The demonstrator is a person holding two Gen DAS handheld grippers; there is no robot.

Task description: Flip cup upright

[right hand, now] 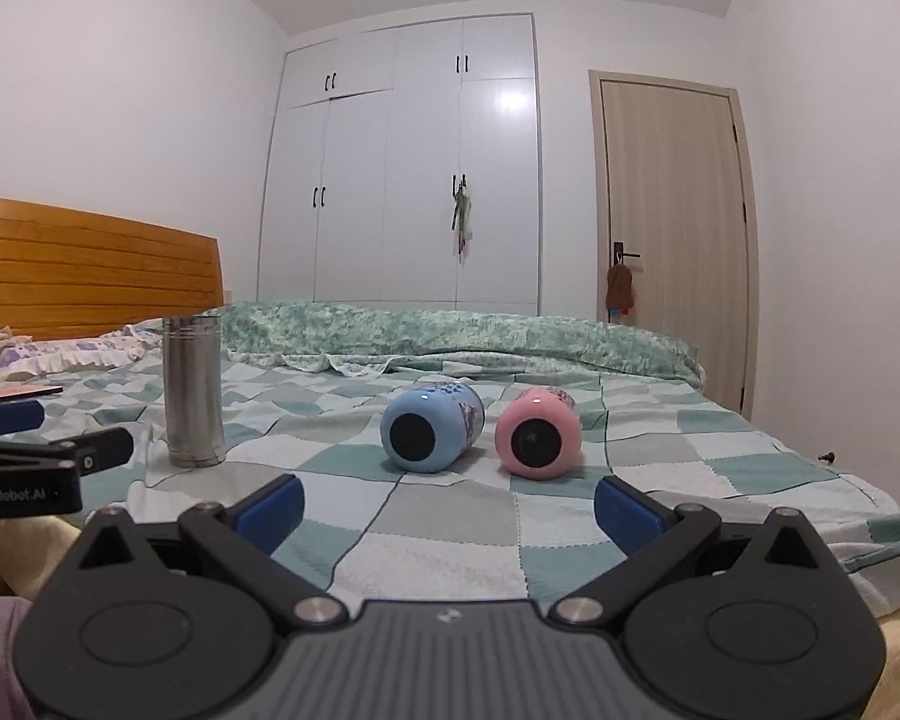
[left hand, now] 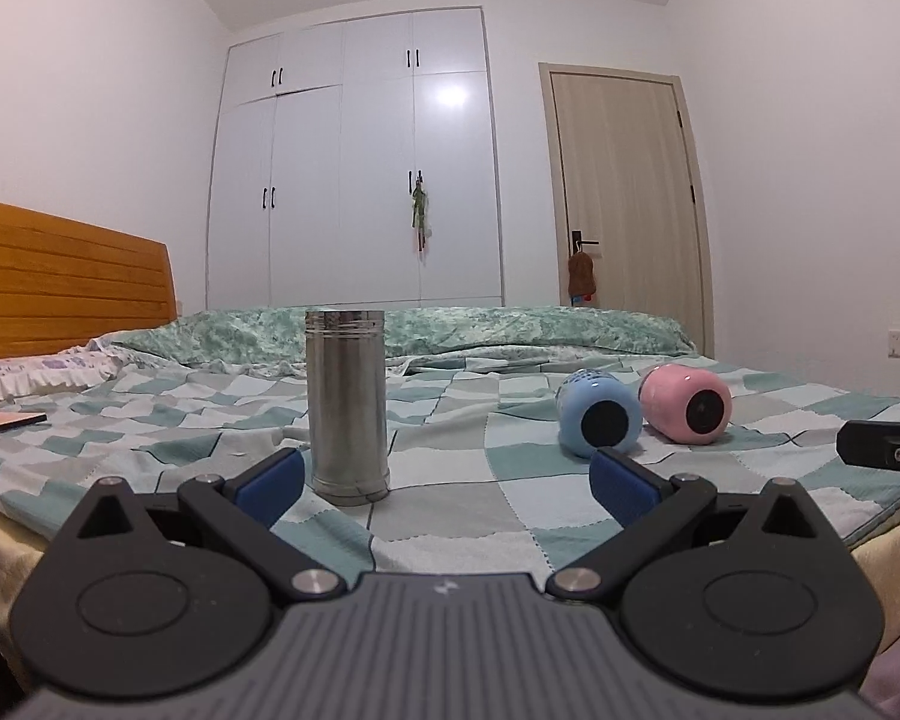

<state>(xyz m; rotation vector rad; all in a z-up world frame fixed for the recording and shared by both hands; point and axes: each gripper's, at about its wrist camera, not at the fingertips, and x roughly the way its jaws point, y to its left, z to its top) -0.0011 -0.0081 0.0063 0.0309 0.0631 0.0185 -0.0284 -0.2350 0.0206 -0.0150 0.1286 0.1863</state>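
Left wrist view: the left gripper (left hand: 444, 483) hovers level and low over the bed (left hand: 450, 516), fingers spread wide and holding nothing, just short of the upright steel cup (left hand: 347, 405).

Right wrist view: the right gripper (right hand: 447, 507), fingers likewise spread, faces the blue cup (right hand: 431, 435) and pink cup (right hand: 538, 432) lying sideways.

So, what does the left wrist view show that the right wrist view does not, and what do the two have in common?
Only the left wrist view shows the open left tongs near the upright steel cylinder cup, and part of the right tool at the right edge.

Only the right wrist view shows the open right tongs facing the light blue cup lying on its side and the pink cup lying on its side, and part of the left tool at the left edge.

Both show all three cups on the checked green and white bedsheet.
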